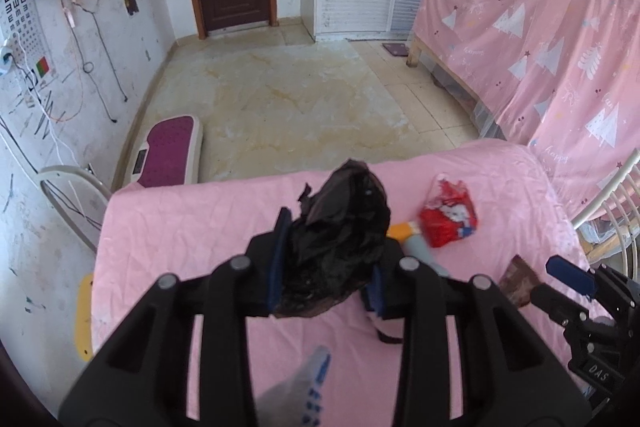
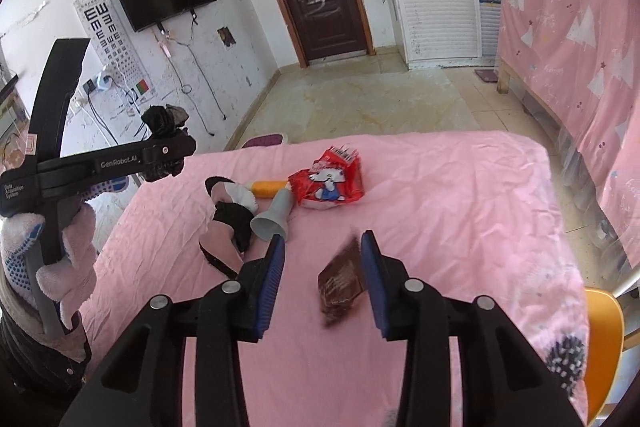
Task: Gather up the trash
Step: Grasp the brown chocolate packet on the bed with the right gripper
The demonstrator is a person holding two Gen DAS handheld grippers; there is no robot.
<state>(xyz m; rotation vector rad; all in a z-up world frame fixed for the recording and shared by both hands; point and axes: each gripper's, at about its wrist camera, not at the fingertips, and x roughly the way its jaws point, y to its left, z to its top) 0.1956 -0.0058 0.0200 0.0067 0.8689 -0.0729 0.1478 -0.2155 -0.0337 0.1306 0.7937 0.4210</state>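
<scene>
My left gripper (image 1: 330, 259) is shut on a crumpled black plastic bag (image 1: 340, 239) and holds it above the pink bed (image 1: 180, 227). The bag also shows at the left gripper's tip in the right wrist view (image 2: 162, 119). My right gripper (image 2: 322, 267) is open around a brown wrapper (image 2: 340, 283), which looks blurred between the fingers, close to the right finger. A red snack packet (image 2: 330, 179) lies on the bed ahead; it also shows in the left wrist view (image 1: 450, 215). The right gripper shows at the left view's right edge (image 1: 568, 273).
A grey funnel-shaped piece with an orange handle (image 2: 272, 203) and a pink and black slipper (image 2: 230, 219) lie on the bed left of the red packet. An orange chair (image 2: 604, 343) stands at the bed's right. A purple scale (image 1: 168, 151) lies on the floor.
</scene>
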